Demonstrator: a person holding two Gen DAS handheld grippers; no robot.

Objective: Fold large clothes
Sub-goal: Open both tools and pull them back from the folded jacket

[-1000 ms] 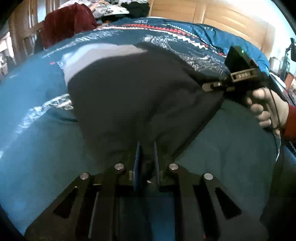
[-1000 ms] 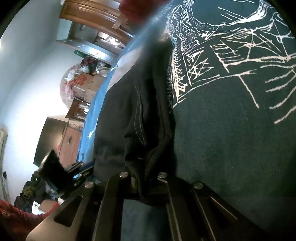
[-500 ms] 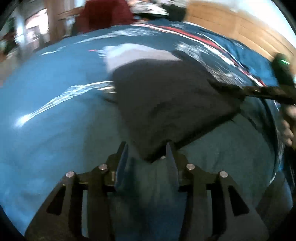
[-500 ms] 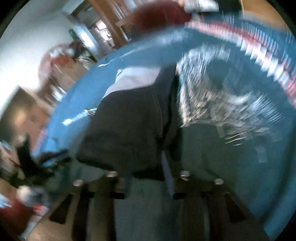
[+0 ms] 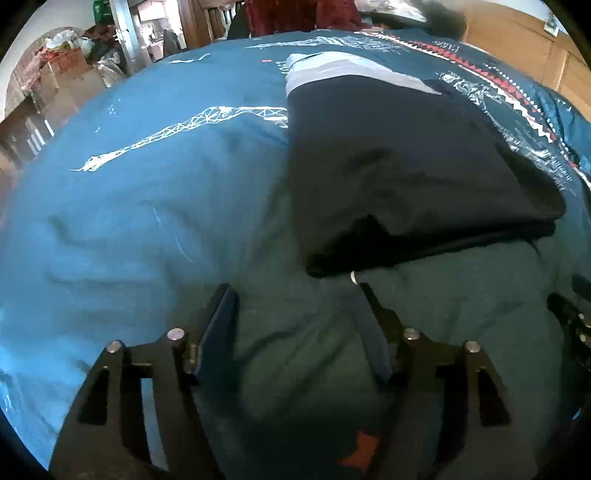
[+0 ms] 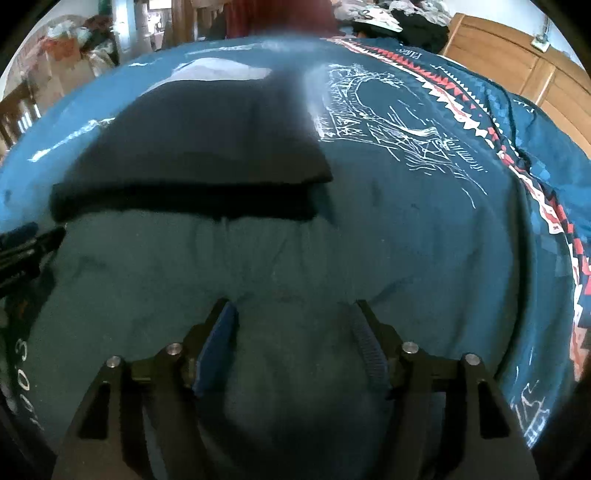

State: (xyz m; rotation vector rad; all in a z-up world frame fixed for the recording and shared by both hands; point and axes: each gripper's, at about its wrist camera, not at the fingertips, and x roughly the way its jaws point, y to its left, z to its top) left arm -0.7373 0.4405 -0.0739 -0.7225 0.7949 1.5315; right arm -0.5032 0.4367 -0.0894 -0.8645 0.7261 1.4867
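Note:
A black garment [image 5: 406, 166] with a pale grey-white band at its far end lies folded flat on the teal bedspread [image 5: 147, 206]. My left gripper [image 5: 295, 291] stands open just short of the garment's near edge, nothing between its fingers. In the right wrist view the same garment [image 6: 199, 147] lies ahead and to the left. My right gripper [image 6: 291, 308] is open too, over bare bedspread [image 6: 388, 240], a little back from the folded near edge. The left gripper's tip [image 6: 33, 243] shows at the left edge of the right wrist view.
The bedspread carries white line drawings and a red-and-white zigzag border [image 6: 517, 147] on the right. A dark red cloth [image 5: 295, 14] and other clothes lie at the far end of the bed. A wooden headboard [image 6: 517, 55] stands behind; boxes and clutter [image 5: 55, 66] at far left.
Both grippers were shut on the black garment's near edge a second ago. They have let go, opened wide and pulled back; the garment now lies flat on the bed.

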